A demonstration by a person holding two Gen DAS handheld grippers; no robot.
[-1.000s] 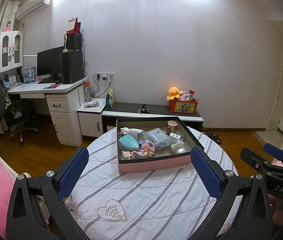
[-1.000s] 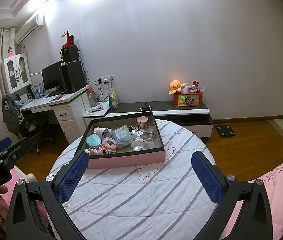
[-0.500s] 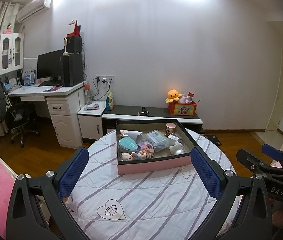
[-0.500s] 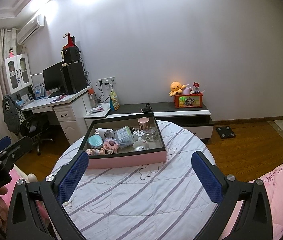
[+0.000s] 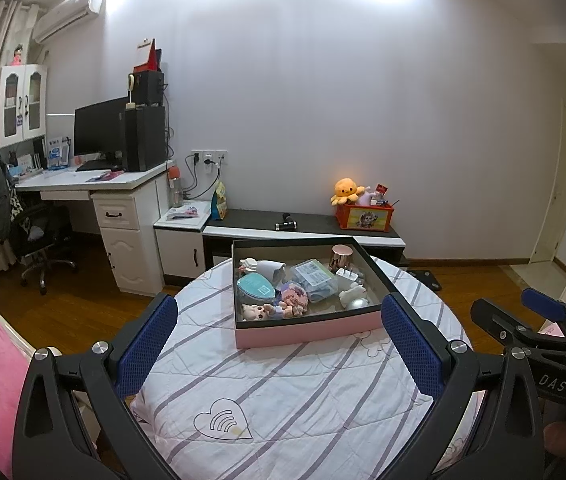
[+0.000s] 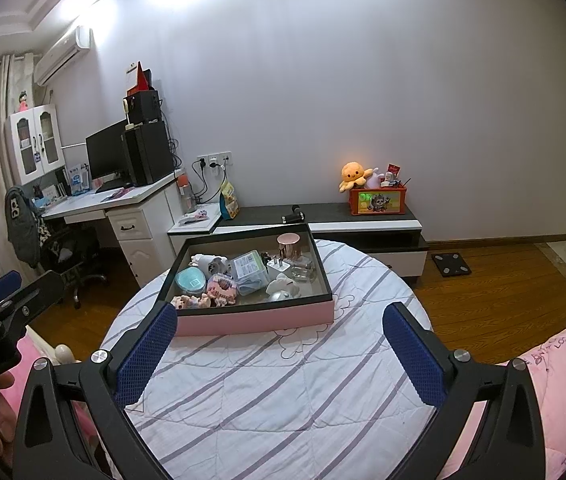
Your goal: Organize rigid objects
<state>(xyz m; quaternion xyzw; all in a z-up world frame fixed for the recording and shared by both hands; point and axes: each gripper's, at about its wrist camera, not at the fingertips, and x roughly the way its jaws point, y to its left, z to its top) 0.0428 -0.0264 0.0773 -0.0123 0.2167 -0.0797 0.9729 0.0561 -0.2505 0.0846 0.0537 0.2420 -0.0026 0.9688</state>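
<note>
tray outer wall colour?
Pink, with a black rim, on the shallow rectangular tray; clearest in the right wrist view.

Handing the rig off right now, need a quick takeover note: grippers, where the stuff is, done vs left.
Left gripper: open, empty, held short of the tray.
Right gripper: open, empty, also short of the tray.
Pink tray sits on the round table with the striped cloth. All the small items are jumbled inside it: teal oval case, clear plastic box, white plug, rose-gold cup, small doll.
Done: nothing visibly sorted or taken out.
Left: the whole sort; I'd start with an item at the tray's near edge.
</note>
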